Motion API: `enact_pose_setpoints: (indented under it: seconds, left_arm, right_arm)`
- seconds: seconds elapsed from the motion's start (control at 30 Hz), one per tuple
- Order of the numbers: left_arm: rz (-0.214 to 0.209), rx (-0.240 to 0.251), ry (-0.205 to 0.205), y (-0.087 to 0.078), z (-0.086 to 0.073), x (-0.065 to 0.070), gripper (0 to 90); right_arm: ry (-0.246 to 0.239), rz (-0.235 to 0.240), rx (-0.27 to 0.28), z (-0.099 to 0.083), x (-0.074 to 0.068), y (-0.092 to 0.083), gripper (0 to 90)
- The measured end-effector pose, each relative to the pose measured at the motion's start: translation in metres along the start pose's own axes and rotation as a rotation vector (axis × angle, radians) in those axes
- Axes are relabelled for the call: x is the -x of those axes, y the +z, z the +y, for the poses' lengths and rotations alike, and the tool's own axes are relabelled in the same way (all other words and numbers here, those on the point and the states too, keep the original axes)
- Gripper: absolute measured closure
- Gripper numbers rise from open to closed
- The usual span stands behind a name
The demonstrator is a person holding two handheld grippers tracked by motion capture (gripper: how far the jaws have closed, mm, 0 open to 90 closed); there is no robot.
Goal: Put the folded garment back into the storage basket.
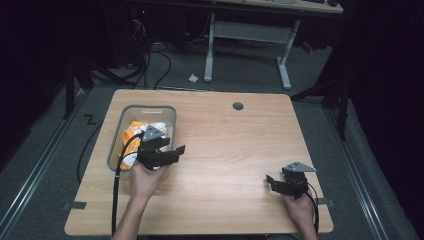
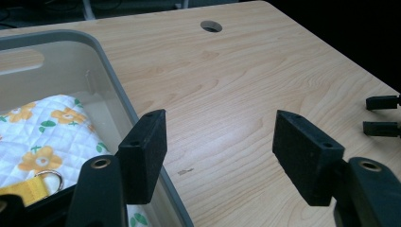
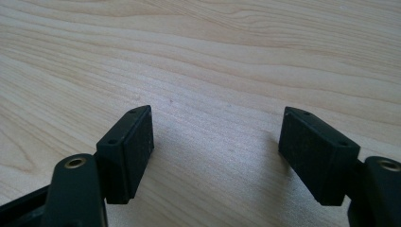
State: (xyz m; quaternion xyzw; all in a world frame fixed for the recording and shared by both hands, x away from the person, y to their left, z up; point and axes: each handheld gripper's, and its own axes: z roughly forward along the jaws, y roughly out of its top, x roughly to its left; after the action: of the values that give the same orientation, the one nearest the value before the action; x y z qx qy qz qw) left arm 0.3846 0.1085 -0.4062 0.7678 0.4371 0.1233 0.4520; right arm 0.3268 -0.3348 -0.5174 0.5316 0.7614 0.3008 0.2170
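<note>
Hovering with jaws wide and empty, left gripper [image 1: 170,152] over bin's [image 1: 169,116] near right rim; floral pouch [image 2: 45,137] lying inside bin, ungrasped. Resting apart at near right, right gripper [image 1: 278,183], likewise spread, empty. Judging pouch stowed, little left.

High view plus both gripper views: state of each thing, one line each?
left gripper: jaws open, nothing between them, over the bin's right rim.
right gripper: jaws open, empty, low over bare table.
grey bin: upright, no lid, holds the pouch.
quilted flowered pouch: lying inside the bin, yellow strap and metal ring showing.
table: cable hole open.
</note>
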Motion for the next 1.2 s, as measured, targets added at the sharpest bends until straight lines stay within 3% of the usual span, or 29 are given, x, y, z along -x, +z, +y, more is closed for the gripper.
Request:
enact_pose_setpoints:
  seconds: [0.4,1.2]
  left_arm:
    - [-0.041,0.000,0.020,0.002,0.000,0.013,35.8]
    - [-0.079,0.003,0.036,0.015,-0.002,0.028,36.0]
  right_arm:
    - [0.000,0.000,0.000,0.000,0.000,0.000,27.3]
    - [0.002,0.000,0.000,0.000,0.000,0.000,27.3]
